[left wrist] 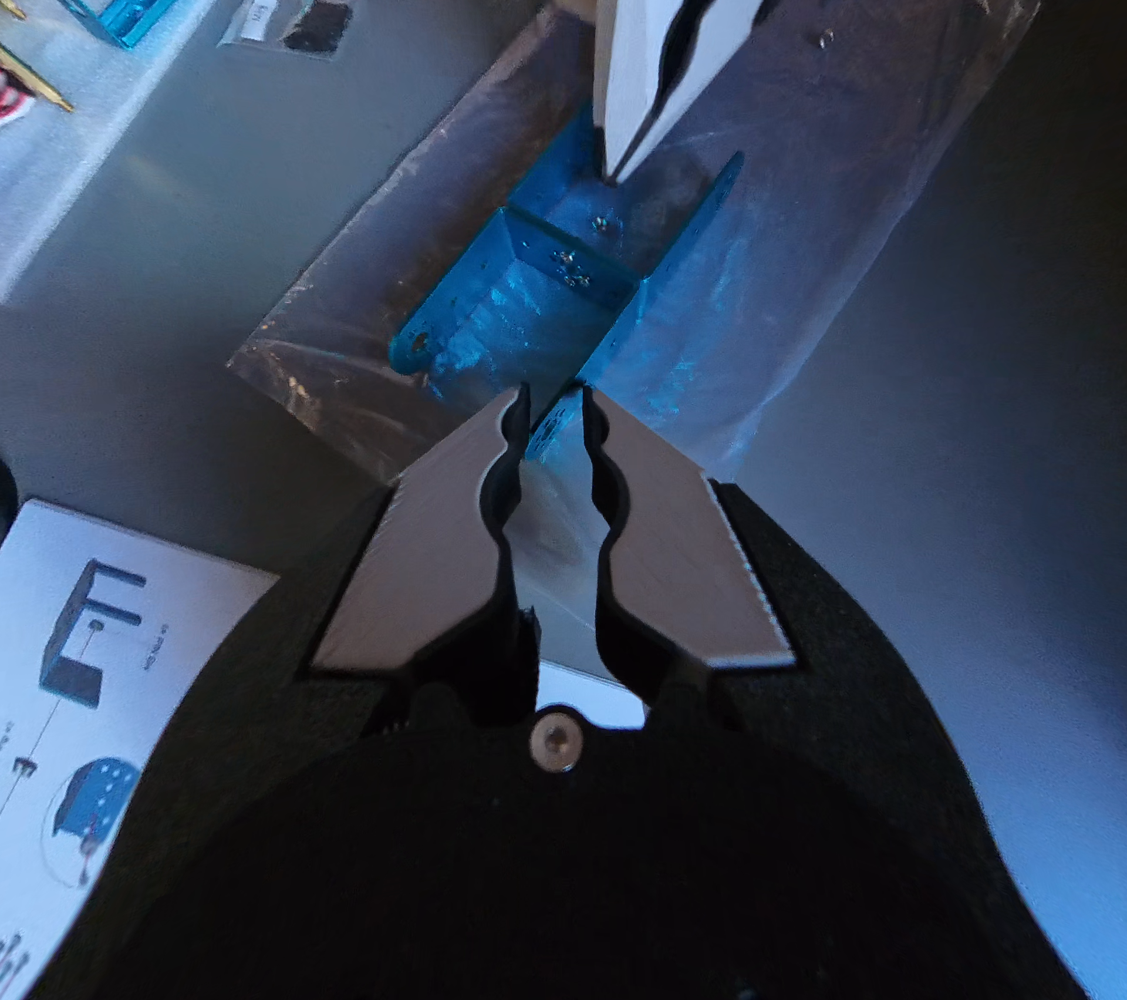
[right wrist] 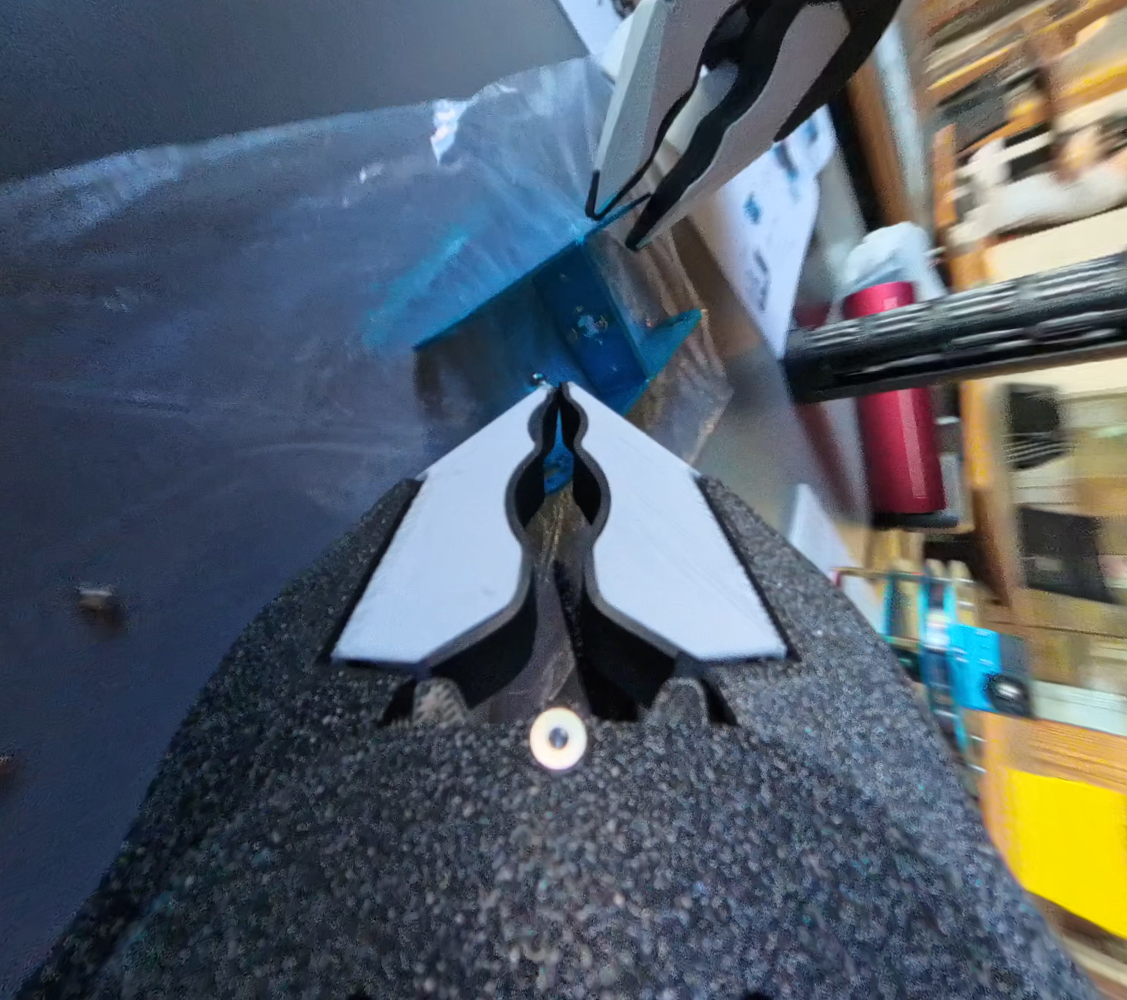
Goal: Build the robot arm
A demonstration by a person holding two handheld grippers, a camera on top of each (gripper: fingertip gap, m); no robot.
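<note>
A blue metal bracket assembly [left wrist: 536, 287] sits inside a clear plastic bag [left wrist: 823, 147], held above the dark table. My left gripper [left wrist: 555, 394] is closed on the near flange of the bracket, which fills the narrow gap between its fingertips. My right gripper [left wrist: 616, 174] comes in from the top and is shut on the far flange. In the right wrist view my right gripper [right wrist: 558, 390] is shut, with the blue bracket [right wrist: 585, 312] and the bag [right wrist: 274, 238] pinched at its tips. The left gripper [right wrist: 613, 227] holds the opposite edge there.
An instruction sheet [left wrist: 91, 635] lies at the lower left. More blue brackets [left wrist: 140, 0], small parts bags [left wrist: 305, 16] and gold standoffs [left wrist: 36, 80] lie at the upper left. A loose screw [right wrist: 97, 598] lies on the table. A red bottle [right wrist: 896, 403] and black bar [right wrist: 951, 324] are at the right. Some 8 centimetres of space lies between my two pairs of fingers.
</note>
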